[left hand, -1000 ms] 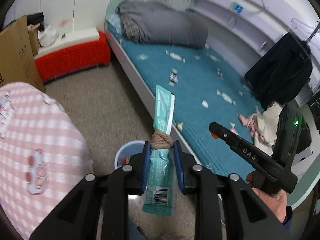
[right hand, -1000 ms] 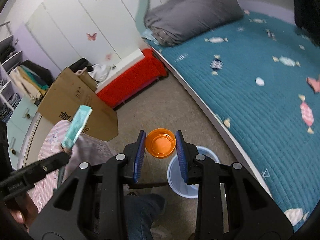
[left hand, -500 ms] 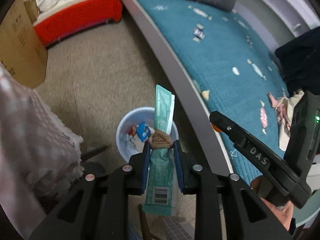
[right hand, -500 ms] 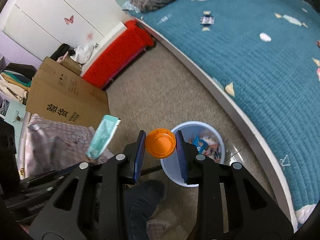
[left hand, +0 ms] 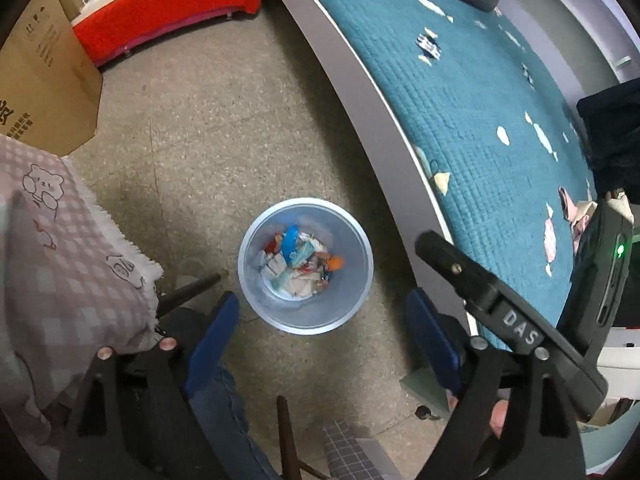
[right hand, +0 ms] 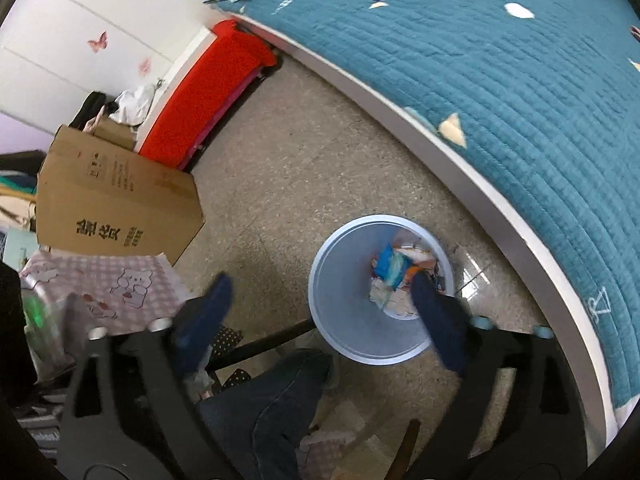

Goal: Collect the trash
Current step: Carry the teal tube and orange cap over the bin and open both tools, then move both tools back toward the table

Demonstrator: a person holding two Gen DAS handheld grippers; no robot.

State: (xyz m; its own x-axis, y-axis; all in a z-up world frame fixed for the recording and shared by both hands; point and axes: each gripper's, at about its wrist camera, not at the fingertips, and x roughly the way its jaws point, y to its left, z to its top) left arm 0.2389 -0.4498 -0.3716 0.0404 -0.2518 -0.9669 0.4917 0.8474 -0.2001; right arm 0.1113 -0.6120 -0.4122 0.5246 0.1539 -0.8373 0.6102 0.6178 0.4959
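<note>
Though jaws wide, bin point(left hand: 306, 266) betw. L gripper point(left hand: 324, 320) tips.

A home bedroom: quilted bed point(left hand: 480, 120), butterfly-stickered wardrobe point(right hand: 80, 40).

"DAS" on right tool point(left hand: 516, 326)

Bin point(left hand: 256, 304) pale blue; trash point(left hand: 298, 264) inside mixed white, blue, teal, orange, red. Bedspread point(left hand: 480, 120) teal, quilted, white and cream candy shapes. Bed frame point(left hand: 372, 112) light grey. Bench point(left hand: 168, 16) bright red. Cardboard box point(right hand: 116, 204) brown, black print. Cloth point(left hand: 52, 264) pink-white check with bear outlines. Floor point(left hand: 224, 120) speckled beige. Gripper pads point(left hand: 212, 336) blue on black bodies. Wardrobe point(right hand: 80, 12) white with pink butterflies point(right hand: 98, 41).
</note>
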